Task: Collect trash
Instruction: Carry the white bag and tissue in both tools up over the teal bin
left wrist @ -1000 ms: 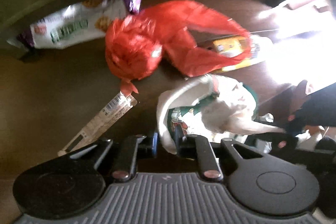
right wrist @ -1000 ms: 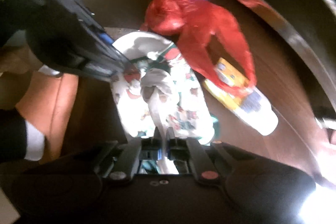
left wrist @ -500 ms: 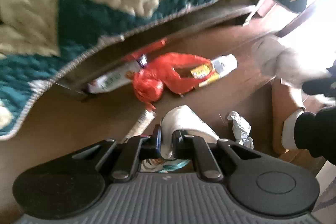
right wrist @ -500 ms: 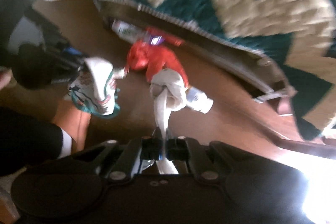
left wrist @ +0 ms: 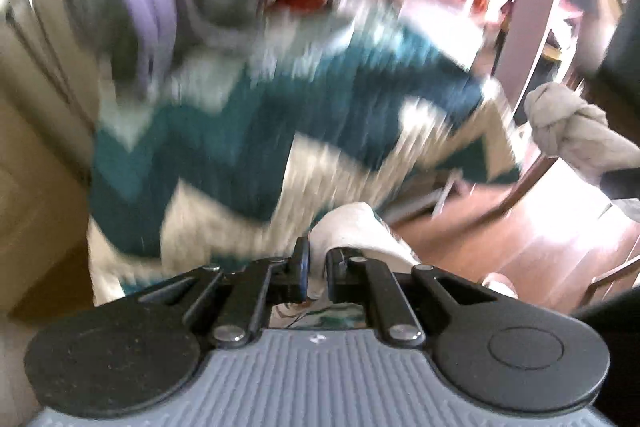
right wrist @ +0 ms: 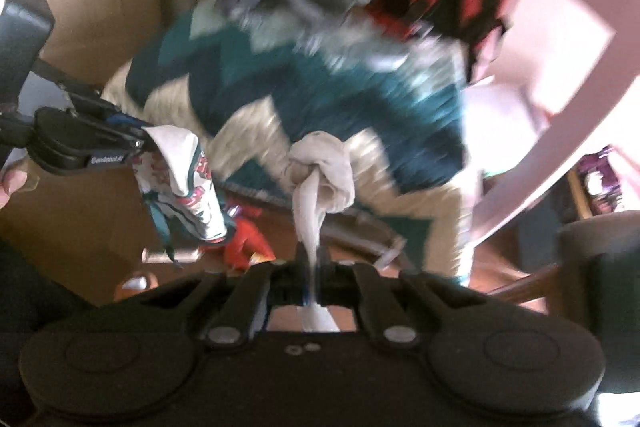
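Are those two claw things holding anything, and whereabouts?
Left gripper pinches the printed bag by its white top edge. Right gripper holds the knotted grey rag by its tail.

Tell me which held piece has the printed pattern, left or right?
The left gripper holds the printed white bag, red and green marks. The right gripper holds the plain knotted beige wad.

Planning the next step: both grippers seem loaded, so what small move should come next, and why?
Probably carry both loads to a bin, none in view yet. The left hand-held gripper is shut on the printed bag, the right hand-held gripper on the knotted rag, so neither can take the red bag on the floor.
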`<state>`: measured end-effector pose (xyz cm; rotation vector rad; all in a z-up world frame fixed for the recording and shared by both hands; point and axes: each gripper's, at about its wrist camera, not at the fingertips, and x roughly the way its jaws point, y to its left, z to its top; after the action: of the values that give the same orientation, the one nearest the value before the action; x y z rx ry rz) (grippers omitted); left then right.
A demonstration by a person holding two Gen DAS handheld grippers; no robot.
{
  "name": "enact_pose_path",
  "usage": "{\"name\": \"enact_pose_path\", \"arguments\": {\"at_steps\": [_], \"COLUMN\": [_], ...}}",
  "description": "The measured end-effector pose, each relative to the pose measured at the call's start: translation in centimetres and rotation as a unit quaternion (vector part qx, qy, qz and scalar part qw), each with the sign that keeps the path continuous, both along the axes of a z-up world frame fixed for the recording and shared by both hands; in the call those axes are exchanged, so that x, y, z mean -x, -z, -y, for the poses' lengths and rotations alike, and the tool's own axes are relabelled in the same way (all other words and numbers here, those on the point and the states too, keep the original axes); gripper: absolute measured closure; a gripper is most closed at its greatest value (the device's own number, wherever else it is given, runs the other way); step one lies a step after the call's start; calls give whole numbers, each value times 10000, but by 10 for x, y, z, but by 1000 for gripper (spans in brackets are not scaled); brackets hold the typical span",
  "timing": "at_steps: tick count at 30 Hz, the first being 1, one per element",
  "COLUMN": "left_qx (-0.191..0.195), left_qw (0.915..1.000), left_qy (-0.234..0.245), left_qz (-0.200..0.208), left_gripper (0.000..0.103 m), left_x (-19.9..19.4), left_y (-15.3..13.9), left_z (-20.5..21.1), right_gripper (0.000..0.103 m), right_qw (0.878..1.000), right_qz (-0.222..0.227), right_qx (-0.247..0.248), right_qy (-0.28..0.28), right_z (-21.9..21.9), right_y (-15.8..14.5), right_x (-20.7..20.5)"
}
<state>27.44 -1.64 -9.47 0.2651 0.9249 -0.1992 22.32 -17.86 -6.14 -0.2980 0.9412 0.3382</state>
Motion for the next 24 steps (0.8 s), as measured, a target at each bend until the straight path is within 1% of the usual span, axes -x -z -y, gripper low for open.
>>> {"name": "enact_pose_path", "arguments": {"at_steps": [3, 5, 6, 10, 13, 17, 20, 23, 24], "left_qx": [-32, -111, -81, 213, 554, 939, 1133, 1346, 1420], "left_qw": [9984, 9949, 9933, 9862, 9800, 9700, 9596, 9509, 9481], "left_qy": [224, 328, 359, 509, 586, 769, 936, 1102, 1159], "left_qz": [520, 944, 1098, 1564, 1818, 2108, 2398, 2561, 2598], "left_gripper": [94, 94, 95, 95, 95, 95, 95, 95, 95], "left_x": [6, 13, 15, 18, 17, 13, 12, 9, 8], "left_y": [-53, -89, -105, -170, -218, -278, -321, -355, -363], "left_z": [35, 62, 75, 125, 163, 214, 255, 298, 313], "right_gripper": [101, 101, 101, 102, 102, 102, 102, 102, 102], "right_qw": [9988, 9967, 9948, 9855, 9770, 9645, 9533, 9414, 9391], "right_qz": [474, 787, 974, 1571, 1913, 2220, 2395, 2491, 2476], "right_qx": [4, -23, -15, 59, 92, 114, 183, 231, 224], "right_qy": [121, 219, 296, 643, 941, 1428, 1833, 2264, 2372], "right_z": [28, 48, 59, 103, 140, 193, 230, 270, 281], "right_y": [-45, -75, -90, -137, -169, -201, -220, -232, -236], "right_x": [12, 20, 24, 37, 46, 50, 53, 54, 56]}}
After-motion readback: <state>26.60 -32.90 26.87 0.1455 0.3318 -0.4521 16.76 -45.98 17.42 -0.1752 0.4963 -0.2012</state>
